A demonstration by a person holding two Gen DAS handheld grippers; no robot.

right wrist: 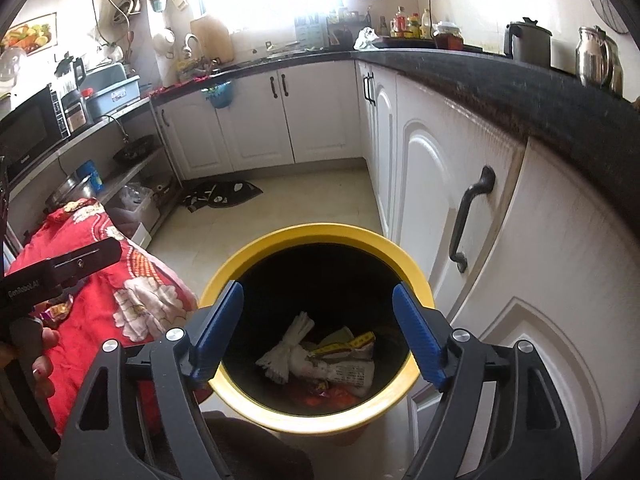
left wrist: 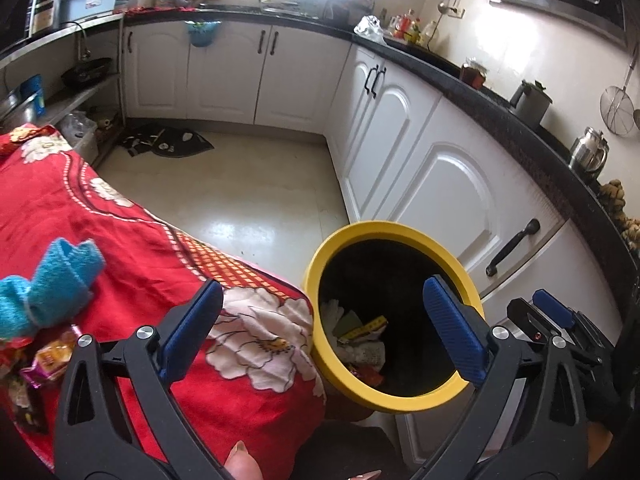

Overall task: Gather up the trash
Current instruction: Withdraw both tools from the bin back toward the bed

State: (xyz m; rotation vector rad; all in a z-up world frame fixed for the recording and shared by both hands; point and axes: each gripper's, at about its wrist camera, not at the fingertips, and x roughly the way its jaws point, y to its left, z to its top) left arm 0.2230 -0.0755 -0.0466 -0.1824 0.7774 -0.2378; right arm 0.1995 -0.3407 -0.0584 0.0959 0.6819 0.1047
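Observation:
A yellow-rimmed bin (left wrist: 404,402) stands on the floor beside the table; it also shows in the right wrist view (right wrist: 320,420). Inside lie crumpled paper and wrappers (right wrist: 320,360). My right gripper (right wrist: 318,332) is open and empty right above the bin's mouth. My left gripper (left wrist: 322,330) is open and empty, over the table's corner and the bin's left rim. Snack wrappers (left wrist: 50,356) lie on the red floral tablecloth (left wrist: 120,220) at the left, beside a blue cloth (left wrist: 48,284).
White cabinets (right wrist: 500,240) with black handles under a dark counter run close along the right. A dark mat (left wrist: 168,142) lies on the floor at the far side. Shelves with pans stand at the far left.

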